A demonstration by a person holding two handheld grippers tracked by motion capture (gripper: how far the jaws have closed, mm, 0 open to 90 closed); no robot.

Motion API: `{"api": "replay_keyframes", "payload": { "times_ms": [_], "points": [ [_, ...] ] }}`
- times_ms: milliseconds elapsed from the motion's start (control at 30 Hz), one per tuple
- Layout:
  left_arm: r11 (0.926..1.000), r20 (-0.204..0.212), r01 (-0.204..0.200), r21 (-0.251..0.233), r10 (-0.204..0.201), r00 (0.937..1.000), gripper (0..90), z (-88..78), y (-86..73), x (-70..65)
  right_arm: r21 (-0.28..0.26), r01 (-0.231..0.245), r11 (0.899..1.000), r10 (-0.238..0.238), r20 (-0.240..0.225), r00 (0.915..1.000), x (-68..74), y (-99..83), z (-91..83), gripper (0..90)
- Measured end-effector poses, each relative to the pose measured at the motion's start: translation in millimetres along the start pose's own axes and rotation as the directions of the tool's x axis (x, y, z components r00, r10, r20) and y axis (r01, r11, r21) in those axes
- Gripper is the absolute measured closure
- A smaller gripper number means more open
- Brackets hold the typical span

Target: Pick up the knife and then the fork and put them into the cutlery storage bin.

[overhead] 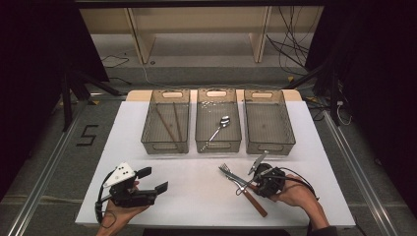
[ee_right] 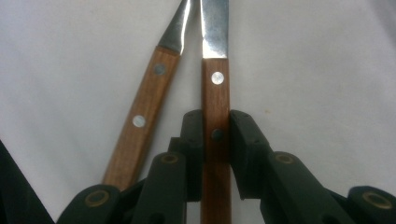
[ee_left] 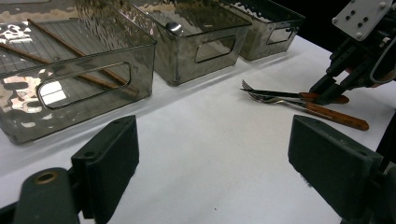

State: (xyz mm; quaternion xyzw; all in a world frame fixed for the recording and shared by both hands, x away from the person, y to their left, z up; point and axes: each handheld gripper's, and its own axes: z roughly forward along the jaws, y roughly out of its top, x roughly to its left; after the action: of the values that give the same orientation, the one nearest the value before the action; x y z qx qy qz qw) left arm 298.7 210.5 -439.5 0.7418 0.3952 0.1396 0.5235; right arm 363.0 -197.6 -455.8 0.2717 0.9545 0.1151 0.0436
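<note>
Two forks with wooden handles lie side by side on the white table (overhead: 196, 196) at the front right. My right gripper (overhead: 247, 185) (ee_right: 215, 122) is shut on the handle of one fork (ee_right: 215, 88), a pad pressing on each side. The other fork (ee_right: 140, 116) lies free just beside it. The left gripper view shows the right gripper (ee_left: 328, 95) low over the held fork (ee_left: 275, 93), with the free fork (ee_left: 327, 112) nearer. My left gripper (overhead: 153, 180) (ee_left: 212, 135) stands open at the front left with nothing between its jaws.
Three translucent grey bins stand in a row across the middle of the table. The left bin (overhead: 164, 146) holds chopsticks (overhead: 169, 123), the middle bin (overhead: 218, 145) holds a spoon (overhead: 219, 129), and the right bin (overhead: 270, 147) has nothing in it.
</note>
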Motion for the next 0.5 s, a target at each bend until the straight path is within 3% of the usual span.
{"api": "replay_keyframes", "payload": {
  "times_ms": [233,500],
  "points": [
    [1.0,-0.002,0.001,-0.002,-0.001,1.0,16.0,-0.5,0.0,0.5,-0.039,-0.027,0.999,0.027,0.003,0.9996,-1.8,-0.2,-7.4,77.0],
    [0.9999,-0.003,0.006,-0.011,-0.006,1.0,15.9,-1.3,0.0,1.5,-0.132,-0.059,0.99,0.062,0.013,0.998,-9.0,-2.9,-30.5,77.0]
  ]
}}
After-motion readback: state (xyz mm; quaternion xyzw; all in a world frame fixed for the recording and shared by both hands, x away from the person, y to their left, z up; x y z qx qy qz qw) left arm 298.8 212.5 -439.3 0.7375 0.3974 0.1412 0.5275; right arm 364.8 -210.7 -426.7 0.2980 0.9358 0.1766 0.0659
